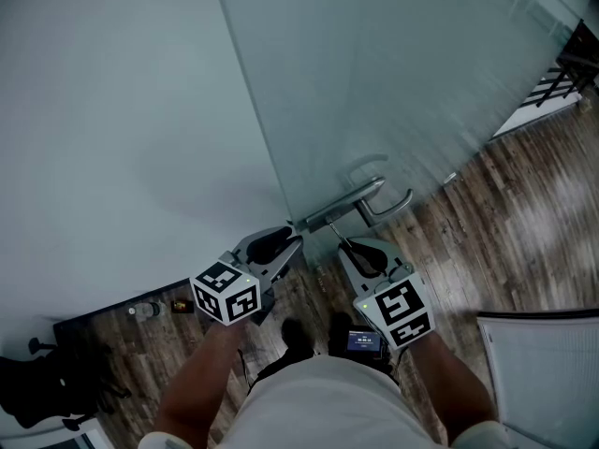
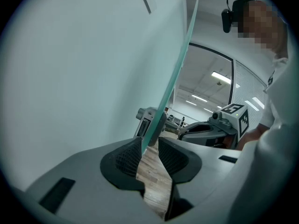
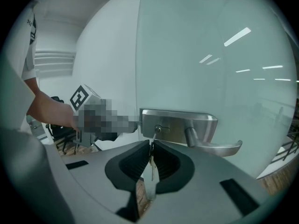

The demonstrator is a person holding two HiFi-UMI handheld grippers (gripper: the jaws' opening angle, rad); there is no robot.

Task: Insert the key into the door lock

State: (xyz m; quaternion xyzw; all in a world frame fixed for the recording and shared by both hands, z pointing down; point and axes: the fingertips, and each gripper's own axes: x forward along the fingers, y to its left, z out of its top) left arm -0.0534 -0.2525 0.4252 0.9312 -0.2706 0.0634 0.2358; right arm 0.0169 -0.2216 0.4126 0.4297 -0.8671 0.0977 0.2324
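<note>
Head view, right gripper [image 1: 346,249]: clamped on the key [image 1: 335,233], just below the door handle [image 1: 370,195].
Head view, left gripper [image 1: 292,243]: at the free edge of the glass door [image 1: 393,82], close beside the right gripper.
Left gripper view, jaws: apart, straddling the door's edge; one jaw against the glass, a strip of floor [image 2: 152,171] showing beside the other; no key between them.
Right gripper view, jaws: closed on the key's head.
Right gripper view, key: long axis running straight ahead and slightly up from the jaws, tip at the keyhole [image 3: 158,129] in the lock plate [image 3: 180,124]; whether entered or only touching, cannot tell.
Judged next move: a straight push along the key's axis, with the right gripper the one placed for it.
</note>
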